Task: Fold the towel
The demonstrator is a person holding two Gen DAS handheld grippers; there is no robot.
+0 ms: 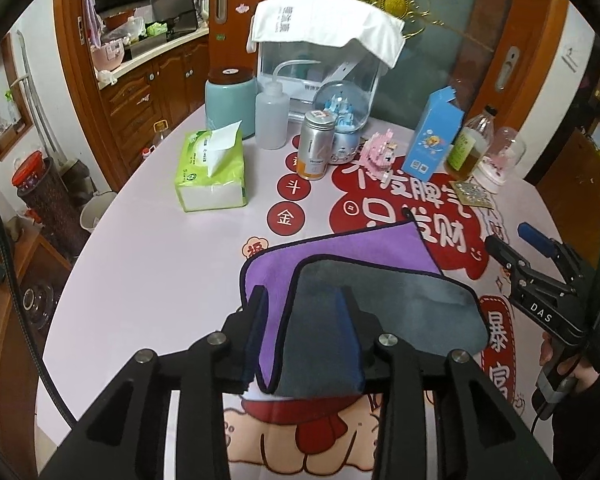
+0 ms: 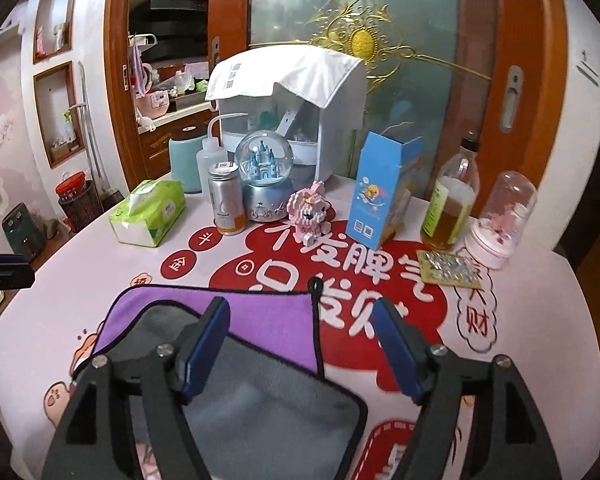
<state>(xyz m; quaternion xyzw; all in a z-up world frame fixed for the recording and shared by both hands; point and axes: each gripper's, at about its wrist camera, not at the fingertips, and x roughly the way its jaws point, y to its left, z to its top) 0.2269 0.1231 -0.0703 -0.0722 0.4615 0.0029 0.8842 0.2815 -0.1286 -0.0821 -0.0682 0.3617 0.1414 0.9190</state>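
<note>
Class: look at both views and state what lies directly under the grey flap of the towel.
Under the grey flap lies the towel's purple layer, spread on the printed tablecloth. The left gripper pinches the fold. How far the purple extends underneath is hidden.

A green tissue pack (image 1: 211, 170) lay left of centre; a silver can (image 1: 316, 145), snow globe (image 1: 341, 122) and blue carton (image 1: 433, 136) stood across the upper middle.

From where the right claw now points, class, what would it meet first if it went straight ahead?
The open right claw points over the towel toward the red print on the table mat. It would probably meet the towel's far edge or the mat first; kept level, perhaps the blue carton. Depth is unclear.
</note>
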